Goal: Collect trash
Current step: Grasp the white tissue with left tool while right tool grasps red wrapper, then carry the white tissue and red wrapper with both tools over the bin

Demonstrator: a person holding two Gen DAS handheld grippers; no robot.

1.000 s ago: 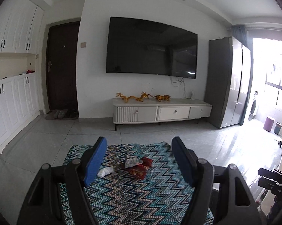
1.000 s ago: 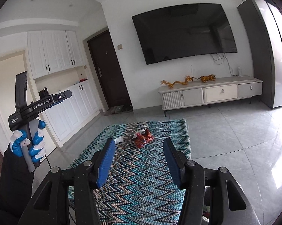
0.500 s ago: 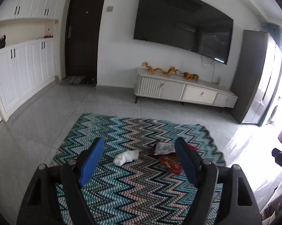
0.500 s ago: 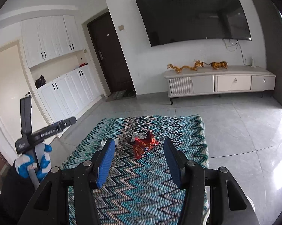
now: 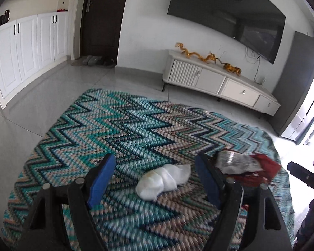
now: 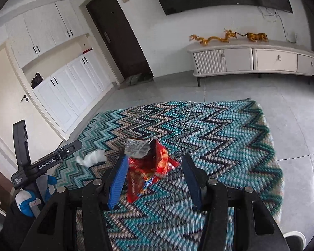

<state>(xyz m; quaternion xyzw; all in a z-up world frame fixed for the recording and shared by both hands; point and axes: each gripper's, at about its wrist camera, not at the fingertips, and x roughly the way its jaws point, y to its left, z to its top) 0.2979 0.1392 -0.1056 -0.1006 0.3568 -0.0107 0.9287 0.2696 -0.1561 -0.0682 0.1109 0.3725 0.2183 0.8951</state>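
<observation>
Zigzag rug (image 5: 136, 125) in teal and tan covers the tiled floor under me. My left gripper (image 5: 155, 179) has jaws spread wide, framing a crumpled white tissue (image 5: 163, 181) without touching it. My right gripper (image 6: 155, 175) has jaws parted around a red snack wrapper (image 6: 150, 169) on the rug, gripping nothing.
</observation>
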